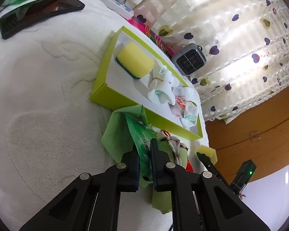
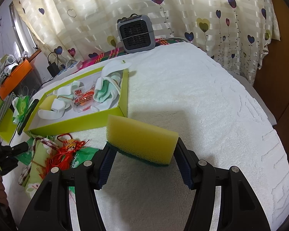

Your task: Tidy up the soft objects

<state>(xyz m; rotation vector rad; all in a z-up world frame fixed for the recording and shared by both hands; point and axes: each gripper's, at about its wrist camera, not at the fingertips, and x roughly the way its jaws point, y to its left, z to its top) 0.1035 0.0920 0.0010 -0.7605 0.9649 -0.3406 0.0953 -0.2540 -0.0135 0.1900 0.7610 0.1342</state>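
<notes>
A lime-green box (image 1: 100,94) (image 2: 75,121) lies on the white towel and holds a yellow sponge (image 1: 135,59), white and mint socks (image 1: 160,88) (image 2: 107,90) and a 3M earplug packet (image 2: 82,100). My left gripper (image 1: 144,150) is shut on a green plastic packet (image 1: 142,134) lying over a green cloth (image 1: 117,132). My right gripper (image 2: 142,154) is shut on a second yellow sponge (image 2: 140,138) with a green scrub base, held above the towel just right of the box. A pile with red tassel cord (image 2: 65,154) lies below the box.
A black phone (image 1: 38,13) lies on the towel. A grey mini fan (image 2: 136,32) (image 1: 190,59) stands by the heart-print curtain. A power strip (image 1: 119,5) and an orange box (image 2: 13,79) are at the edges. A wooden bed frame (image 1: 260,125) borders the right.
</notes>
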